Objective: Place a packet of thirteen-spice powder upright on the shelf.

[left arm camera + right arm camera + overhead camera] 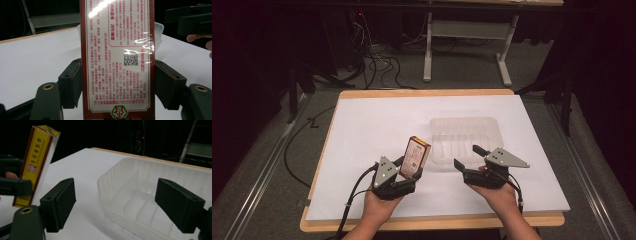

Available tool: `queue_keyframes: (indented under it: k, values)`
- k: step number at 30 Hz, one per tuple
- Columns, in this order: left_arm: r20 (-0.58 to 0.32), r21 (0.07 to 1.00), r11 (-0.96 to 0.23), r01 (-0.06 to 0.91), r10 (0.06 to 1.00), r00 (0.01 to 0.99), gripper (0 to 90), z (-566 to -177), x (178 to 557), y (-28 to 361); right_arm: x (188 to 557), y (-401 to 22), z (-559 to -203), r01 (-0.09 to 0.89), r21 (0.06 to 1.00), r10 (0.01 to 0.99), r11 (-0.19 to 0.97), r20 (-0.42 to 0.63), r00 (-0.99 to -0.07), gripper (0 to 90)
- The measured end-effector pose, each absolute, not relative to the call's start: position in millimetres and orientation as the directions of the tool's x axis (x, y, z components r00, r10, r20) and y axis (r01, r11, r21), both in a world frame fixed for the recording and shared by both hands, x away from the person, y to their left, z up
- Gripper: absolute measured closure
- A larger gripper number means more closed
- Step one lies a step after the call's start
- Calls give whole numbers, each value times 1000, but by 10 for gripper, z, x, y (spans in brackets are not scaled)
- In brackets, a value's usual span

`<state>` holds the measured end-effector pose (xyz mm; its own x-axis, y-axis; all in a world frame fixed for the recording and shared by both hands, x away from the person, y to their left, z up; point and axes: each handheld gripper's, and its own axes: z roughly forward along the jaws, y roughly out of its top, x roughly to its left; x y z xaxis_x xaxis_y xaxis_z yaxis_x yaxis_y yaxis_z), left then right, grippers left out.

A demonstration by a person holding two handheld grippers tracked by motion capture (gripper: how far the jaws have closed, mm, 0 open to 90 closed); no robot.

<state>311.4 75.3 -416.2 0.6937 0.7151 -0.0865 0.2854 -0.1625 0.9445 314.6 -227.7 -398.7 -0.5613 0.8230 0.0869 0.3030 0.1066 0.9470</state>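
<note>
A red-brown box with a printed white label stands tilted upright between the jaws of my left gripper, above the white sheet. In the left gripper view the box is clamped on both sides by the pads, and my left gripper is shut on it. An empty clear plastic tray lies just right of the box. My right gripper hovers open at the tray's near edge. From my right gripper, the tray wall lies ahead and the box's yellow side rises at the left.
A white sheet covers the wooden table. Past the far edge are cables on the floor and a white desk frame. Bare sheet lies left of and behind the tray.
</note>
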Motion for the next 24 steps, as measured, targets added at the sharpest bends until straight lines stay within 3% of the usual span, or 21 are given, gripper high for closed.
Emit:
queue_keyframes:
  k: [5,24]
  values:
    - [-69,944,-180,276,712,699,323,-4187,3070,638,3139,-2196,-3951,283,956,800,72,114,-590,230]
    - [-35,942,-225,249,674,738,322,-4336,2946,283,3031,-1967,-3941,348,937,710,17,234,-665,253]
